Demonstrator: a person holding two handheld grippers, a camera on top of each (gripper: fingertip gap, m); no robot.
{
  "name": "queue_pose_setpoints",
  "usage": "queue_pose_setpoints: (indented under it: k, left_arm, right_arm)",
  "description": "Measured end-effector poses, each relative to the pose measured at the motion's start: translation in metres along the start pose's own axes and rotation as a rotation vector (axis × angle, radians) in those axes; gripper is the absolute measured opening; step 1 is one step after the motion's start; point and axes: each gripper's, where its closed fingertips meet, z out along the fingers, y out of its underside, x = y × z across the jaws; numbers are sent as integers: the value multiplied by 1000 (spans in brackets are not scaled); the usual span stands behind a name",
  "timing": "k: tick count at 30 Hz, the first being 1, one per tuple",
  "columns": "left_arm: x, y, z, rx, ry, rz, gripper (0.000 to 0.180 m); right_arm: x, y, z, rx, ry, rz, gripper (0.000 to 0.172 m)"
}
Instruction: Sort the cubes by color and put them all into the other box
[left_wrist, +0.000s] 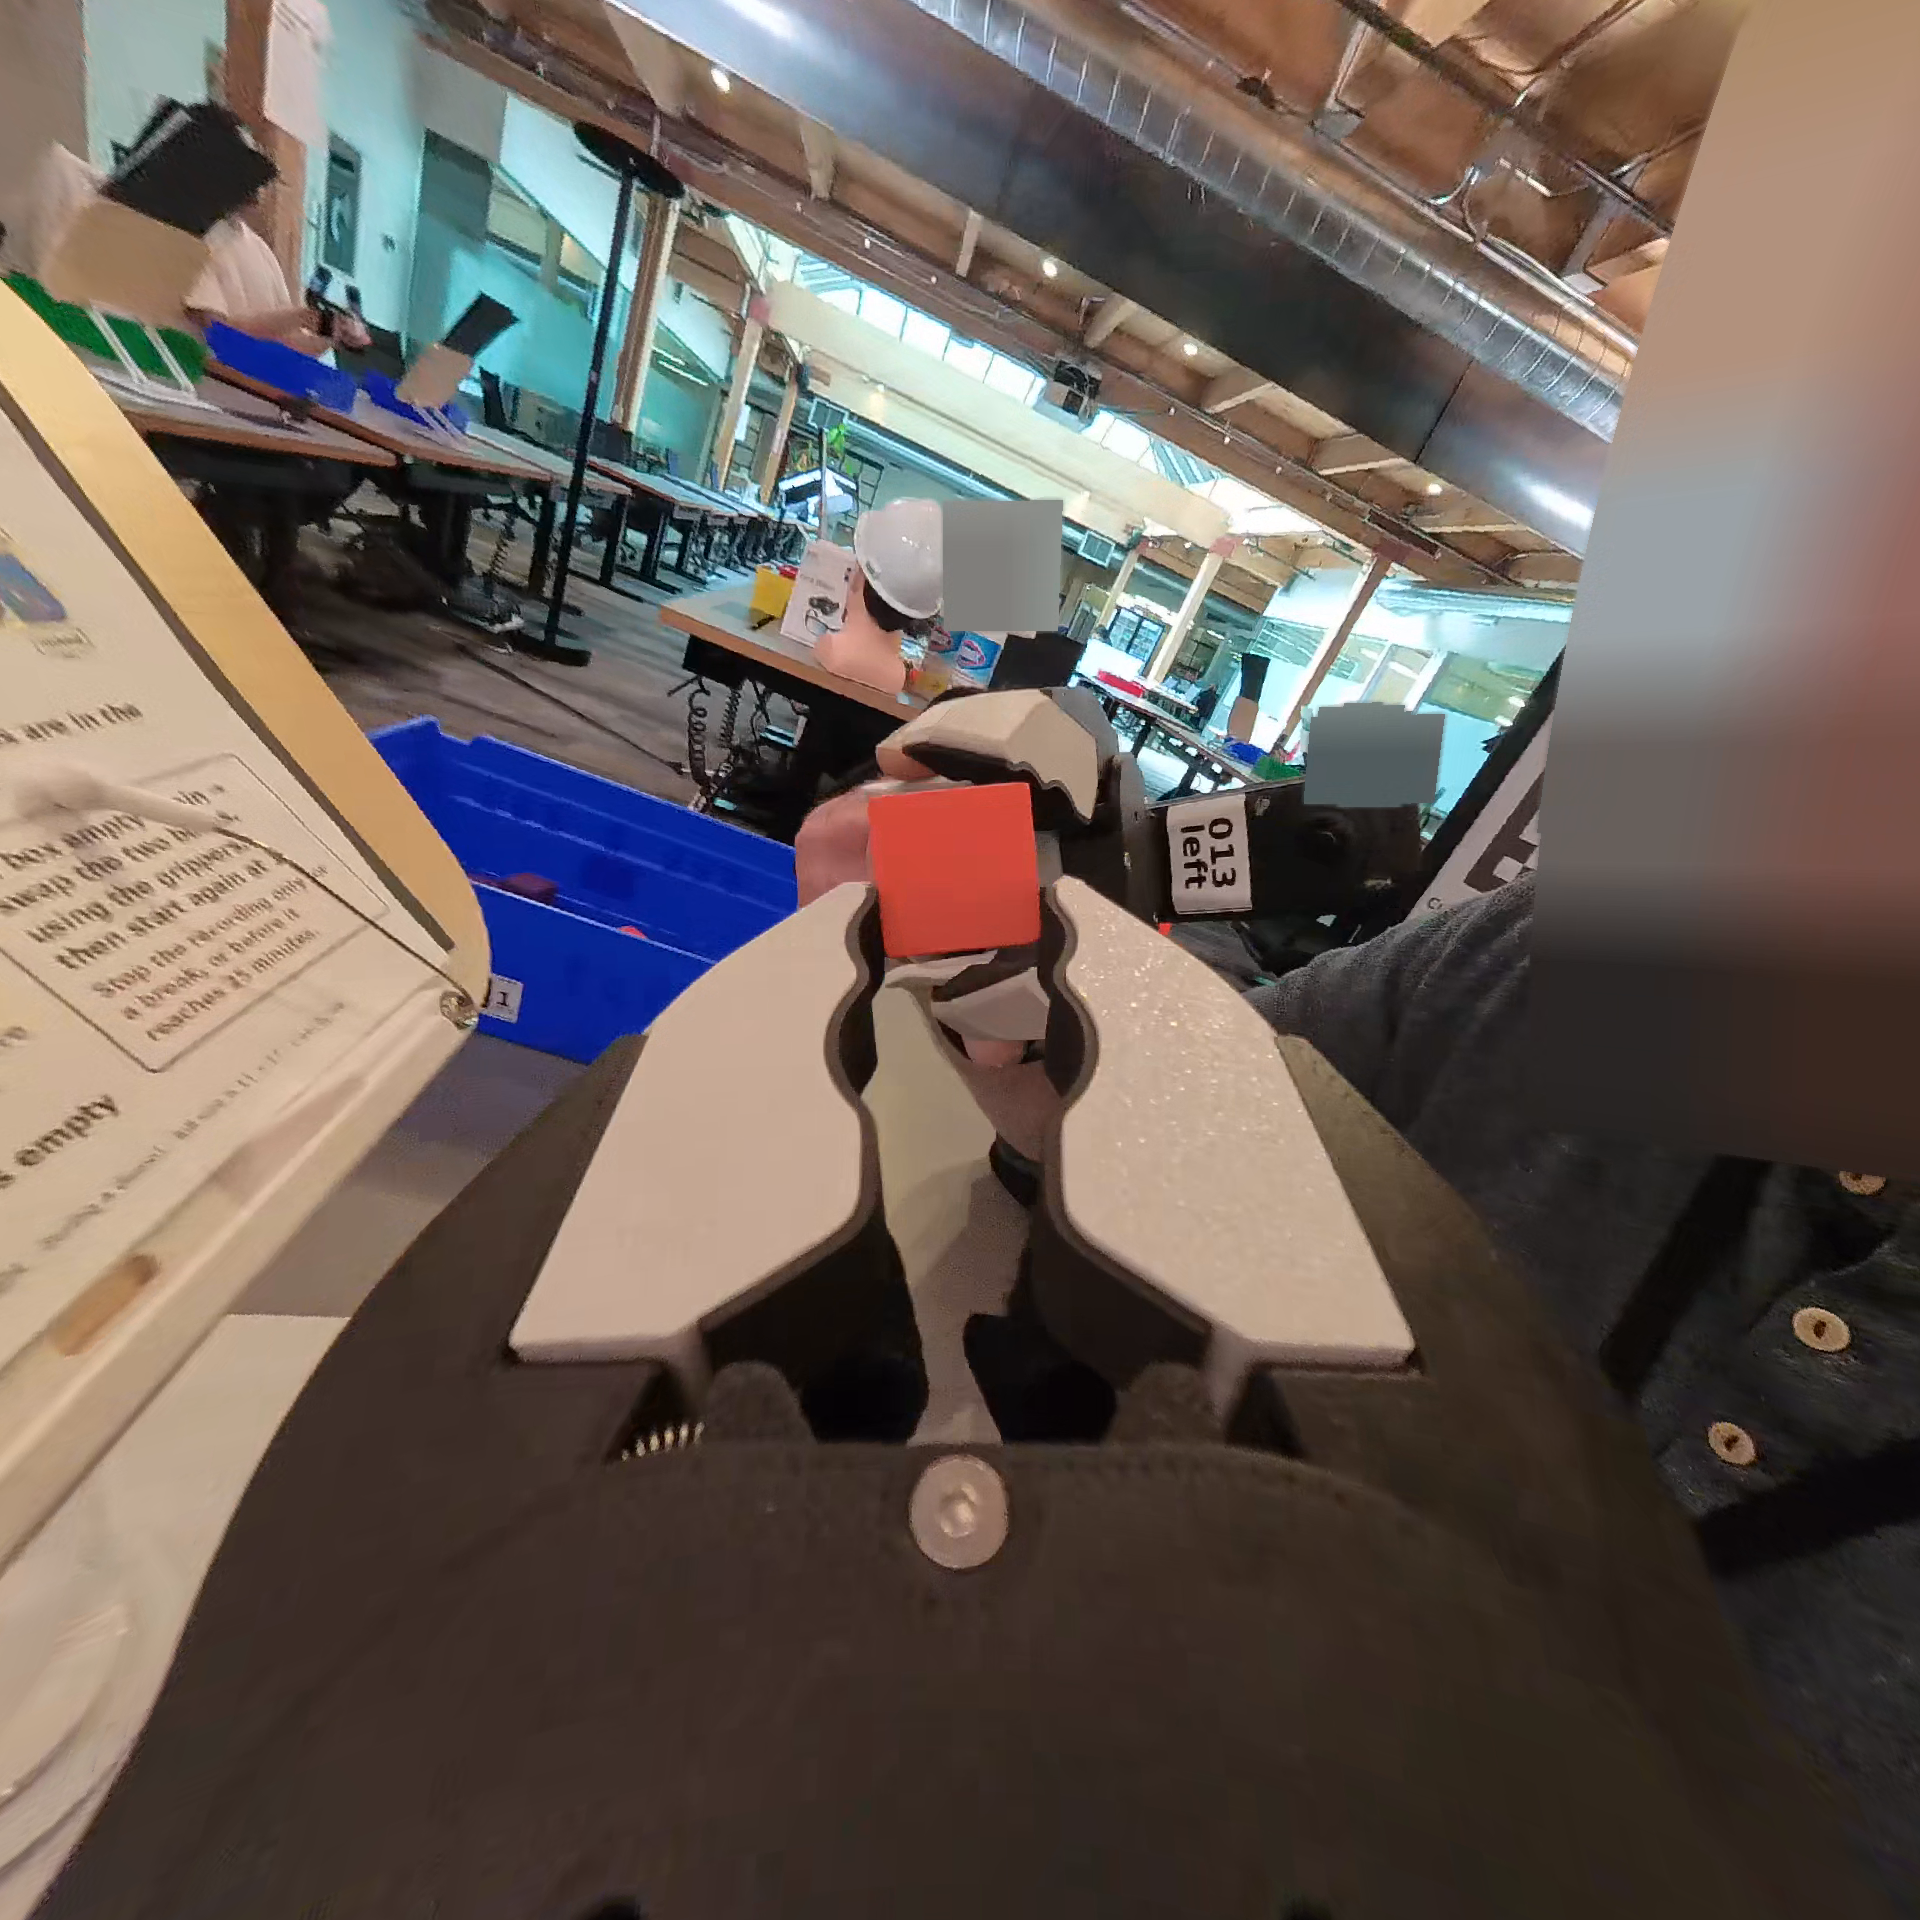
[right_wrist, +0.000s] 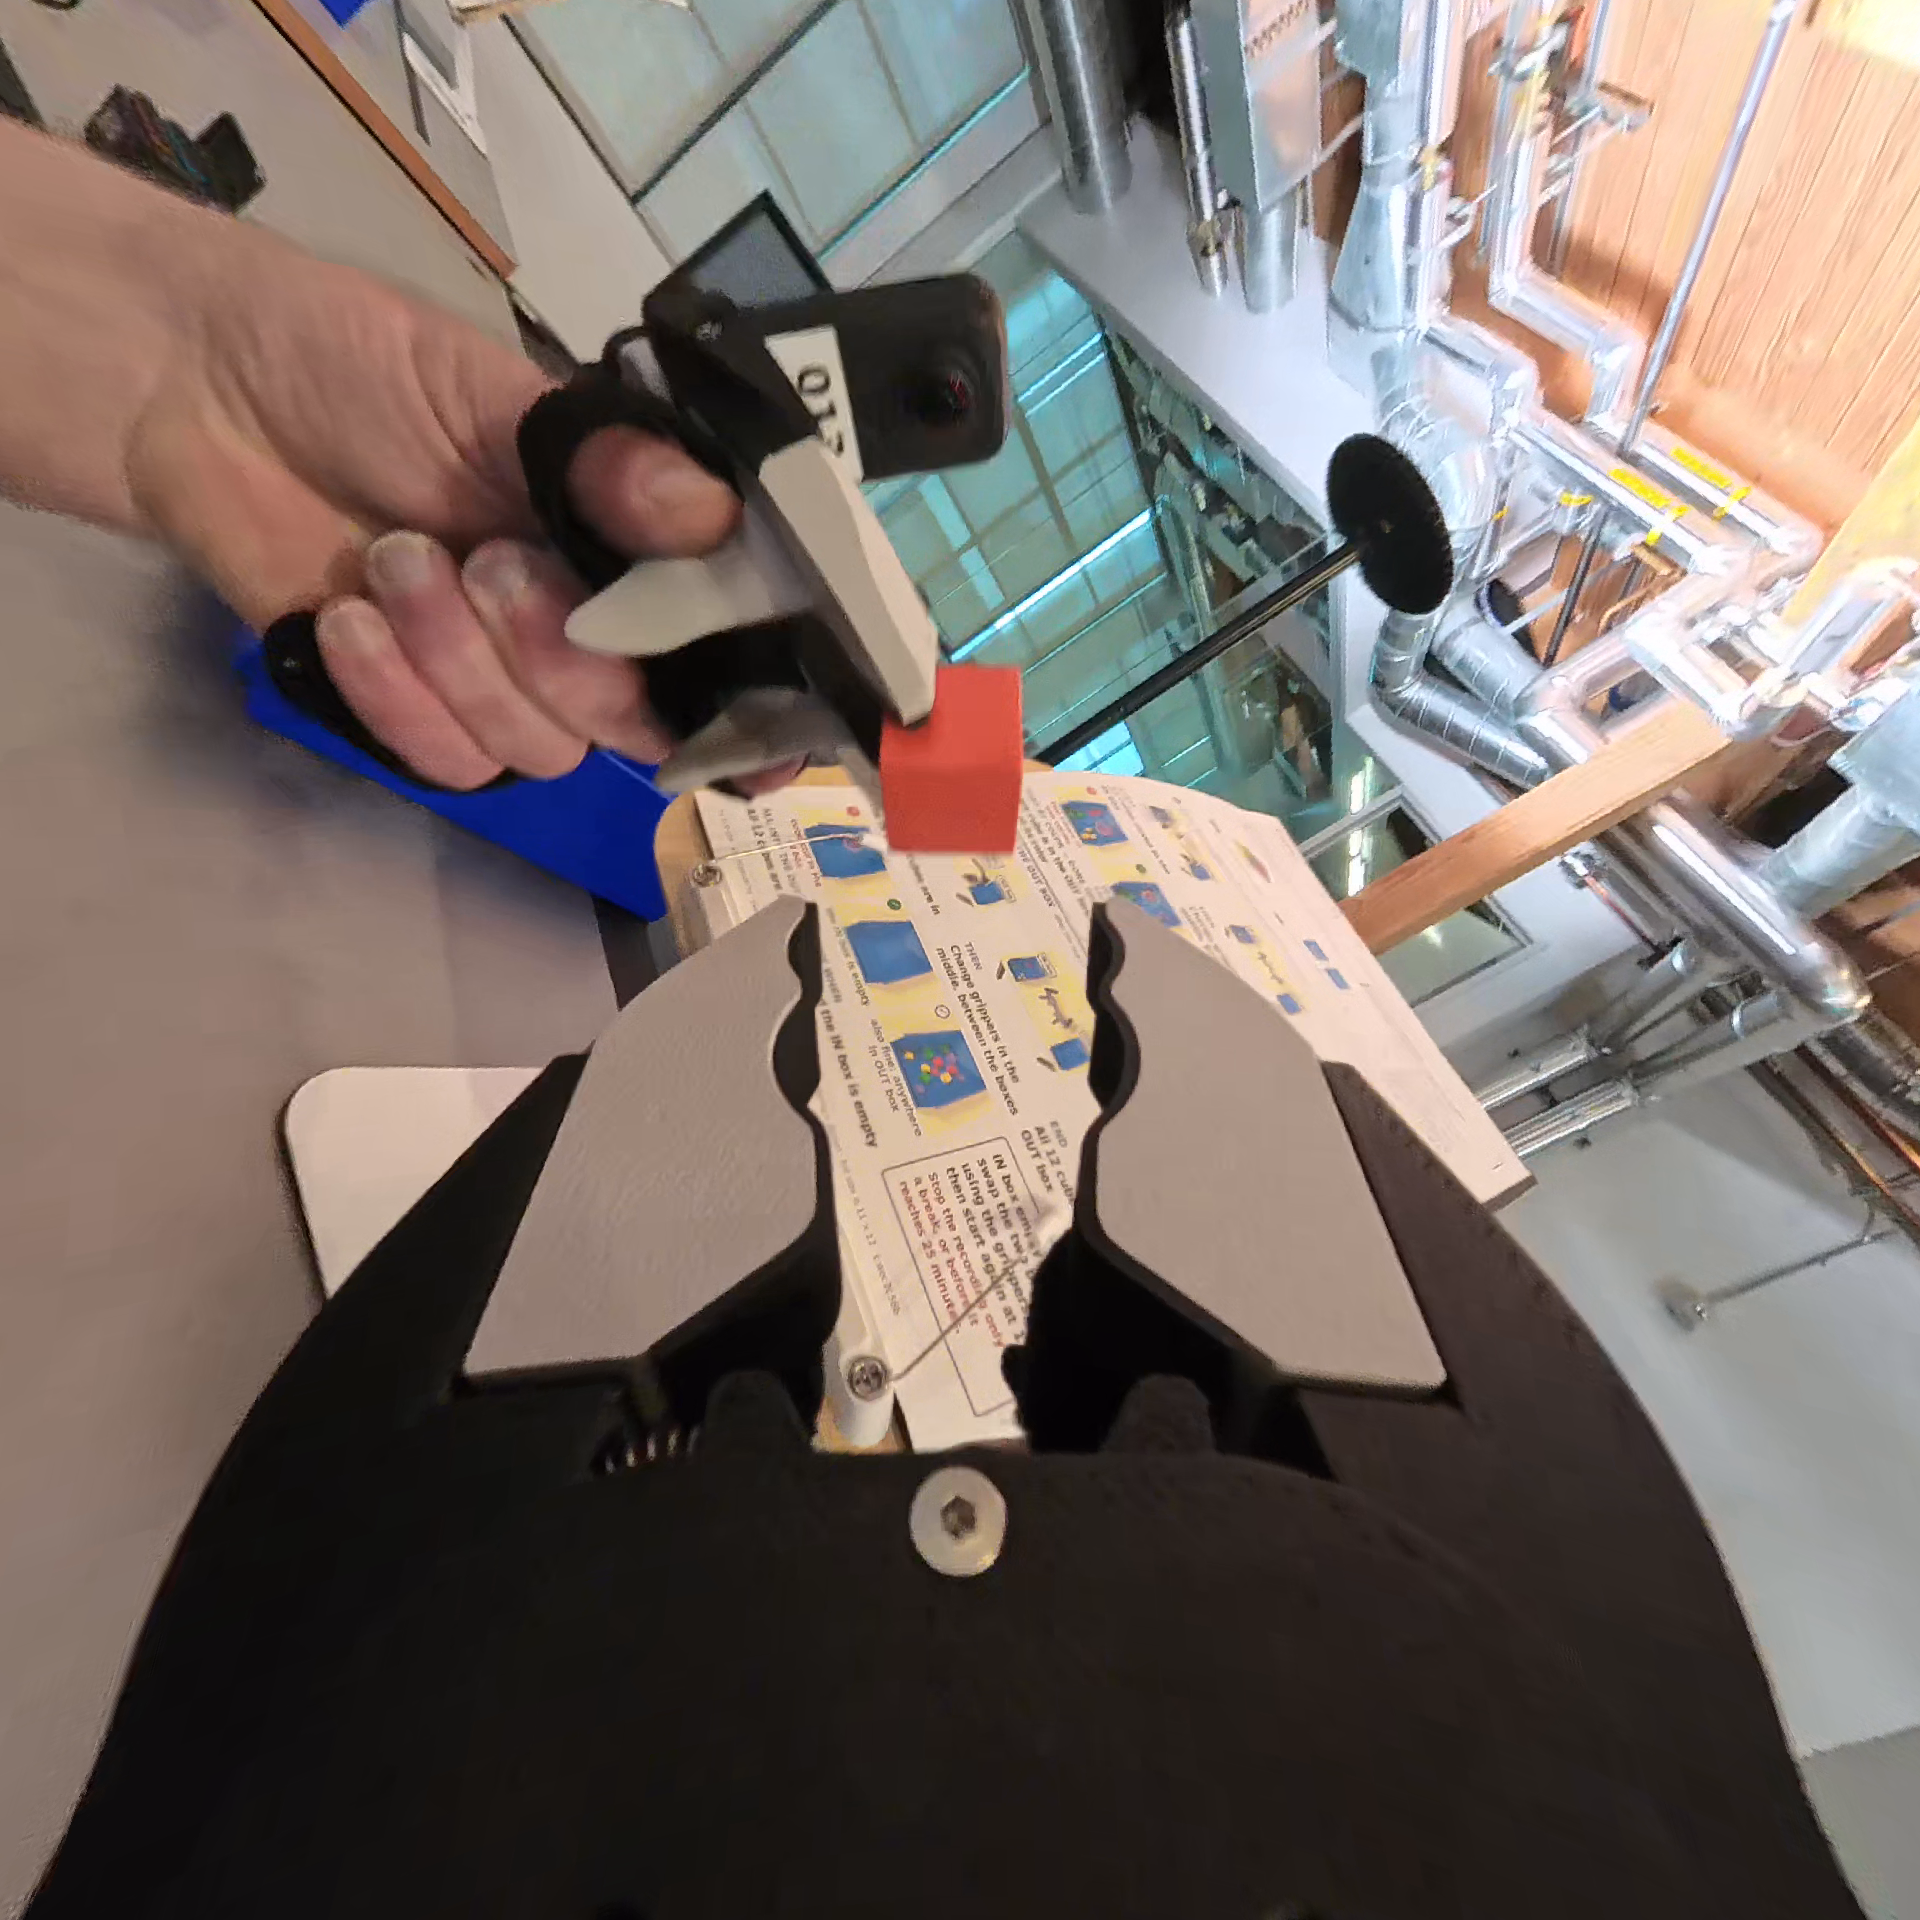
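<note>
A red cube was held in the air between 2 grippers, over the table.

The red cube (left_wrist: 954, 868) was clamped at the tips of the left gripper (left_wrist: 956, 914), its pads pressed on 2 opposite sides; the right gripper (right_wrist: 951, 925) was spread wide with nothing in it, the cube (right_wrist: 951, 758) seen at 12 o'clock just beyond its fingertips. In the left wrist view a blue box (left_wrist: 623, 883) lay at 10 o'clock, with a purple cube (left_wrist: 530, 888) and a scrap of red inside. The sorting was judged partly done: this cube had yet to be placed, and how many remained could not be told.
</note>
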Motion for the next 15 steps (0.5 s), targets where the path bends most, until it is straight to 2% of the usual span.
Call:
queue_pose_setpoints:
  k: [6, 9, 15]
  left_arm:
    - [2, 18, 17, -12, 80, -89, 28]
    - [2, 25, 22, -26, 92, -103, 28]
    - [6, 21, 21, 4, 121, -118, 29]
  right_arm:
    - [-11, -4, 4, 31, -7, -9, 44]
    - [-12, -4, 4, 28, 10, -43, 30]
    - [-8, -7, 2, 25, 0, -29, 29]
